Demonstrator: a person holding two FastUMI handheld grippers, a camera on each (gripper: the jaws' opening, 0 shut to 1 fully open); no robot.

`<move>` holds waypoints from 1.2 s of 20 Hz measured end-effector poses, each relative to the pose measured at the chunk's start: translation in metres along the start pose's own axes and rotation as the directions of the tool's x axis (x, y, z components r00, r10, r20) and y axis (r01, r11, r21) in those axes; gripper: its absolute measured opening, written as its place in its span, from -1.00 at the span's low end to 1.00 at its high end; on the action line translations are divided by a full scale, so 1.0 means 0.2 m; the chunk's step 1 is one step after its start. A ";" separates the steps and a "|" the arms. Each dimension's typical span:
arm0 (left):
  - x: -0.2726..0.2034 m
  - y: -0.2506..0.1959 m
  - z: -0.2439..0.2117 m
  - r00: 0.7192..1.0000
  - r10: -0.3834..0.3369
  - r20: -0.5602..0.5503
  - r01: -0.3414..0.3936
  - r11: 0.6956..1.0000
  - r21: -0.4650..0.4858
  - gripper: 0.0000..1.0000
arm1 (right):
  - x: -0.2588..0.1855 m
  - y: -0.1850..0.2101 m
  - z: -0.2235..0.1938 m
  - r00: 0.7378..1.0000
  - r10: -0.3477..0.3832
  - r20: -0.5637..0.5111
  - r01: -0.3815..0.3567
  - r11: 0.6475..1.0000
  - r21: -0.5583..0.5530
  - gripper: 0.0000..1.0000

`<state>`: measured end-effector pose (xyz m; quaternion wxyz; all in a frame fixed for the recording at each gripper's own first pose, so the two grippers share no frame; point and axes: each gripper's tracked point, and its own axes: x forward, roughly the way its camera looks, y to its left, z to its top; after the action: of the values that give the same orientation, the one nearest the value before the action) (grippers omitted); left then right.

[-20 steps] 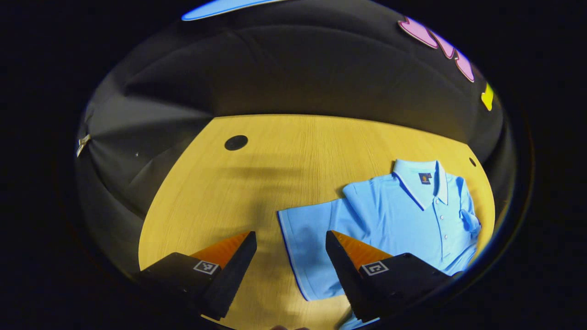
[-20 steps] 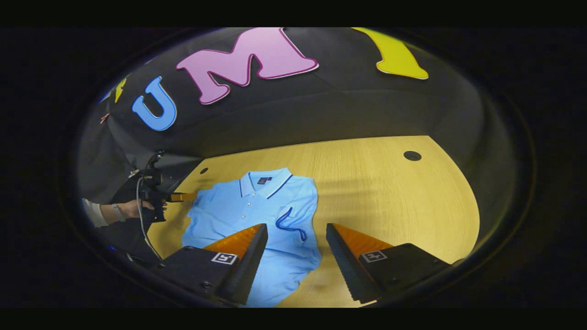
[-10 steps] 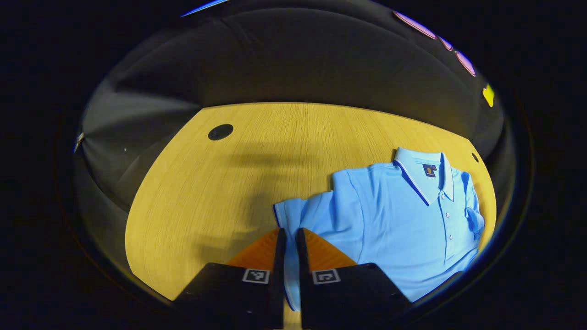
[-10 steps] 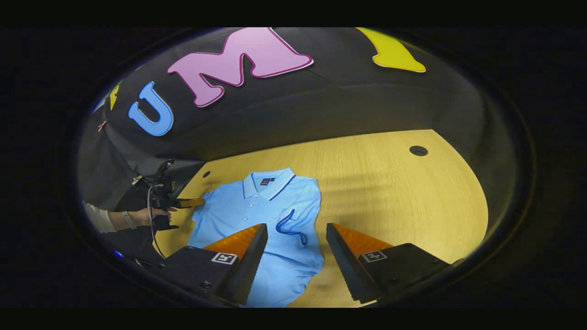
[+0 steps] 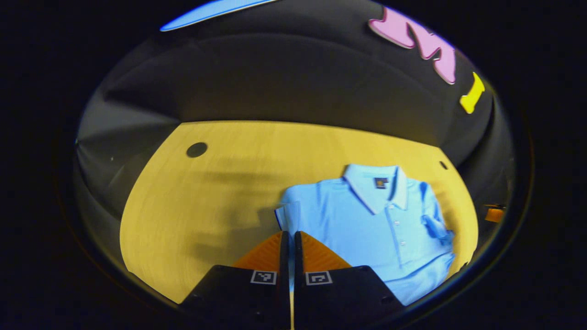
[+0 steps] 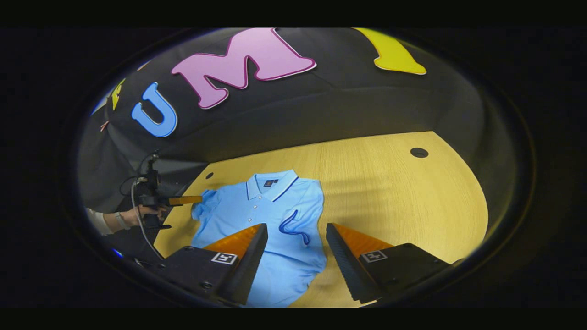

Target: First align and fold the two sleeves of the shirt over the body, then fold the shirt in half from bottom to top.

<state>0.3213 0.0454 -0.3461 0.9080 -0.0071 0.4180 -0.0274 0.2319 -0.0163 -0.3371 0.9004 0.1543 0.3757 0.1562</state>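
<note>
Now the left hand-held gripper (image 5: 289, 238) clenches the shirt's (image 5: 367, 229) sleeve (image 5: 289, 215); carry it toward 3 o'clock, low, and lay it square across the body. Right hand-held gripper (image 6: 293, 243) hangs released above the desk (image 6: 390, 183).

Your left gripper view sits low and close at the shirt (image 5: 367, 220), facing the booth wall. Your right gripper view looks across from farther off. Both share the shirt and the table (image 6: 390, 183).
</note>
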 end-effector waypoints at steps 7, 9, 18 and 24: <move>0.09 -0.14 -0.32 0.984 0.005 -0.181 0.000 0.999 0.032 -0.58 | -0.02 0.05 -0.09 1.000 0.014 -0.010 -0.014 0.999 -0.032 0.64; 0.08 -0.18 -0.34 0.985 -0.014 -0.174 0.019 0.999 0.029 -0.26 | -0.03 0.06 -0.11 1.000 0.018 -0.009 -0.019 0.999 -0.040 0.64; -0.55 -0.11 -0.47 0.994 0.024 -0.111 -0.031 0.998 -0.059 0.95 | -0.17 0.15 -0.31 0.995 0.056 -0.079 -0.061 0.997 -0.051 0.64; -0.91 -0.28 -1.16 0.953 -0.100 -0.287 0.073 0.992 -0.103 0.95 | -0.41 0.25 -0.87 0.965 0.028 -0.263 0.003 0.993 0.116 0.65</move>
<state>0.0256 0.0015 -0.3572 0.8330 -0.0627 0.5475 -0.0486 0.0420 0.0234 -0.3824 0.8309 0.1864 0.4996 0.1590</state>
